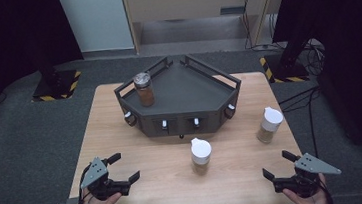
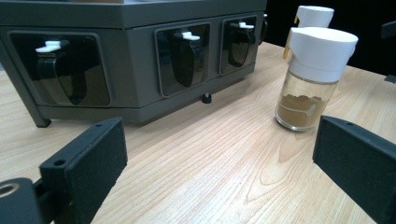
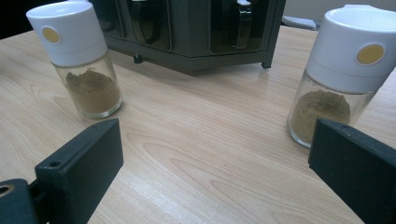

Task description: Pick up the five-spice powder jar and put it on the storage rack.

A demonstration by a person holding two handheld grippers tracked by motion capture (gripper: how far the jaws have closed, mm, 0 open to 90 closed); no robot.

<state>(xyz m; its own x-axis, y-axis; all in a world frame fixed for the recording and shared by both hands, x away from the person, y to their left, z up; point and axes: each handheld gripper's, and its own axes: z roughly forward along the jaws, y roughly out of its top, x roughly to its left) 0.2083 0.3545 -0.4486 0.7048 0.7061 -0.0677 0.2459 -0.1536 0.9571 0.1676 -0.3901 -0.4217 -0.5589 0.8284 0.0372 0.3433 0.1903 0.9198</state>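
A dark grey corner rack (image 1: 187, 84) stands at the table's far middle, with a brown-lidded spice jar (image 1: 143, 89) on its left shelf. Two white-capped jars of tan powder stand on the wood: one (image 1: 201, 155) in front of the rack, the other (image 1: 270, 124) to the right. My left gripper (image 1: 125, 167) is open near the front left edge, holding nothing. My right gripper (image 1: 277, 164) is open at the front right. In the left gripper view the nearer jar (image 2: 313, 79) stands ahead and right of the jaws. The right gripper view has a jar (image 3: 84, 65) at left and another (image 3: 341, 74) at right.
The rack's front face (image 2: 130, 60) has dark recessed slots with white tabs and small knobs. The wooden table (image 1: 122, 138) is ringed by grey floor. Black stands with yellow-striped bases (image 1: 57, 86) sit beyond the far corners.
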